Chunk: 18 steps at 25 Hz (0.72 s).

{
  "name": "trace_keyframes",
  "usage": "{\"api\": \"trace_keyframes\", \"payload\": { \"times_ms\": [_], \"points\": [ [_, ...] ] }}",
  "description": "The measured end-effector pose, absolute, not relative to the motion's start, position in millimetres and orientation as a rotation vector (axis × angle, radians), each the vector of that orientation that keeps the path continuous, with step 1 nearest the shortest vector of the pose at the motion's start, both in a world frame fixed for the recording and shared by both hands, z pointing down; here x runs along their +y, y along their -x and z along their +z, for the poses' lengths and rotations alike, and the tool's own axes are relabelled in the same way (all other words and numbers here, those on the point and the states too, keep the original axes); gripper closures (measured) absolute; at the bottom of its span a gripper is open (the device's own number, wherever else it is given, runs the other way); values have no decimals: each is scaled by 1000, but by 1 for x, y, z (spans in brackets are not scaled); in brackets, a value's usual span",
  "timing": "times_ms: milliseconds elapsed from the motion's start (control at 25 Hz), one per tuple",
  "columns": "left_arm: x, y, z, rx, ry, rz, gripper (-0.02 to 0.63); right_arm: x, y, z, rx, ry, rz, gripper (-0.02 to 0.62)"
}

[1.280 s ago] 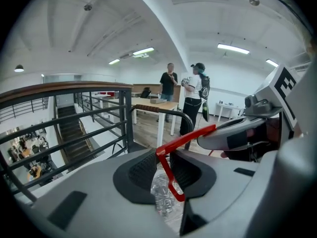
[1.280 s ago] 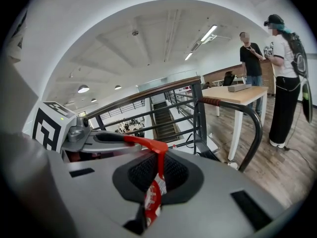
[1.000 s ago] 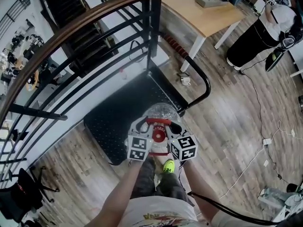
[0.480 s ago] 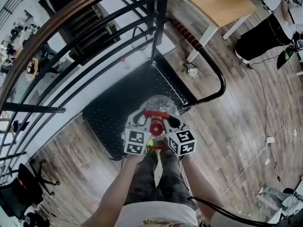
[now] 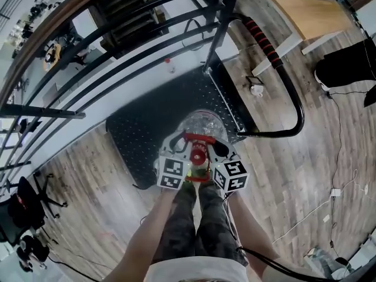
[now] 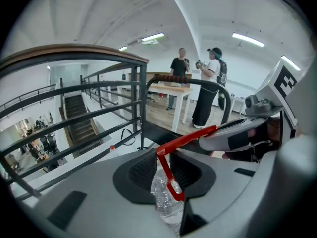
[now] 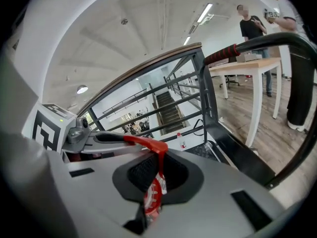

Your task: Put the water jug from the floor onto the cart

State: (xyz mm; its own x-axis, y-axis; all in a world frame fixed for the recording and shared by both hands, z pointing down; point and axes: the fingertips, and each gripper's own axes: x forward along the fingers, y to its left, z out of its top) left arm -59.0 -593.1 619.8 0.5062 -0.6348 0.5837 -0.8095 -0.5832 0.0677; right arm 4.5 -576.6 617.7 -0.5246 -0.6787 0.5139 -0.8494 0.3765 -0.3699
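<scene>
The clear water jug (image 5: 202,125), with its red cap (image 5: 198,155) and red carry handle (image 5: 198,137), is held between both grippers over the near part of the black cart deck (image 5: 147,134). I cannot tell whether it touches the deck. My left gripper (image 5: 181,148) is shut on the handle's left end, and the red handle (image 6: 167,165) runs between its pads. My right gripper (image 5: 216,148) is shut on the right end, with the red handle (image 7: 157,157) pinched between its pads and the cap (image 7: 151,202) below. The two grippers nearly touch each other.
The cart's push bar (image 5: 276,63) with a red grip rises on the right. A black stair railing (image 5: 117,46) runs along the cart's far side. A wooden table (image 5: 317,16) stands at the back right. Cables (image 5: 338,169) lie on the wood floor. My legs (image 5: 197,222) are just behind the jug.
Both grippers have sunk with the jug toward the cart deck. The cart's push bar now shows further to the right.
</scene>
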Motion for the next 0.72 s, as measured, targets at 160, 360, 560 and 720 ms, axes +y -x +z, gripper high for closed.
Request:
{"api": "trace_keyframes", "payload": {
  "times_ms": [160, 360, 560, 720],
  "points": [
    [-614, 62, 624, -1254, -2407, 721, 518, -598, -2, 622, -2395, -1327, 874, 575],
    [-632, 55, 627, -1257, -2409, 739, 518, -617, -9, 626, -2399, -1319, 869, 575],
    [-649, 45, 628, -1259, -2410, 739, 518, -634, -20, 628, -2398, -1338, 865, 575],
    [-658, 39, 631, -1267, -2409, 733, 518, -642, -26, 629, -2395, -1347, 867, 574]
  ]
}}
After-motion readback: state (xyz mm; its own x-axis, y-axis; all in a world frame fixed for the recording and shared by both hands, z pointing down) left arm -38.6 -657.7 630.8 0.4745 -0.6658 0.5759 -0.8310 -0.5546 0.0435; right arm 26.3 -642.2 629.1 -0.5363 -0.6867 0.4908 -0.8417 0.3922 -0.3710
